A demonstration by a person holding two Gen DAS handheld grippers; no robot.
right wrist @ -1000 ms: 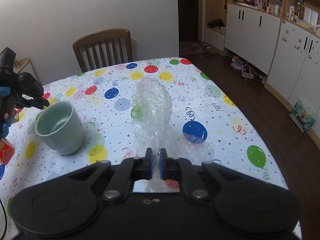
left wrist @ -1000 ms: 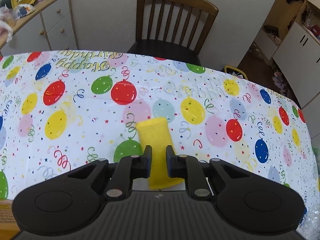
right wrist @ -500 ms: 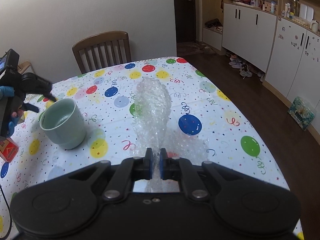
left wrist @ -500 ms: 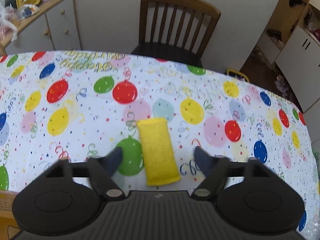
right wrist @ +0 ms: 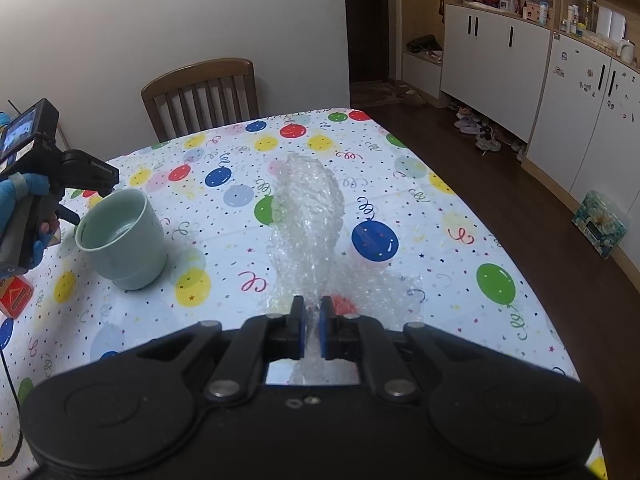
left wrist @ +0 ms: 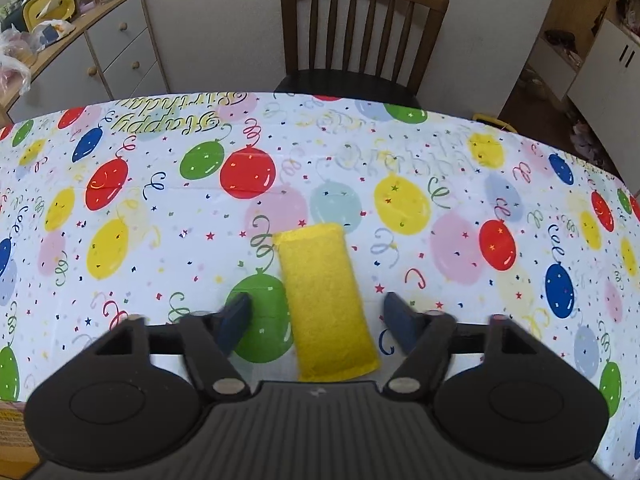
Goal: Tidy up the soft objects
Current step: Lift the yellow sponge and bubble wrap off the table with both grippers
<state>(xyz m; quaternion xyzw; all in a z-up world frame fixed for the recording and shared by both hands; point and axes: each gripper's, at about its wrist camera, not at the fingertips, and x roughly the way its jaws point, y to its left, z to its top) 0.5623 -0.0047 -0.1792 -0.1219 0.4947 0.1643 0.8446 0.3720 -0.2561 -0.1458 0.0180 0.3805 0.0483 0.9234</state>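
1. left wrist view: the yellow sponge (left wrist: 328, 300) lies flat on the worktop (left wrist: 120, 216), long way pointing away from the camera, half over a green balloon print. the left tool (left wrist: 318, 322) hangs over its near half with the fingers (left wrist: 236, 320) apart on either side, not touching it, and the jaws are closing in. looks like a soft, light, fuzzy pad to me, so it should squash a bit and not slip much. i'd pinch it across the narrow width near the middle; grab the near end only and the far end will probably droop.

2. right wrist view: the right tool (right wrist: 311, 330) is clamped on a wad of bubble wrap (right wrist: 308, 216), which sticks up and forward from the pads while more of it trails on the worktop to the right. super light and floppy stuff, slippery plastic too, so a pinch on a bunched part seems safer than on a single layer. a green mug (right wrist: 122, 238) stands off to the left, well apart from the wrap, with the left tool beyond it.
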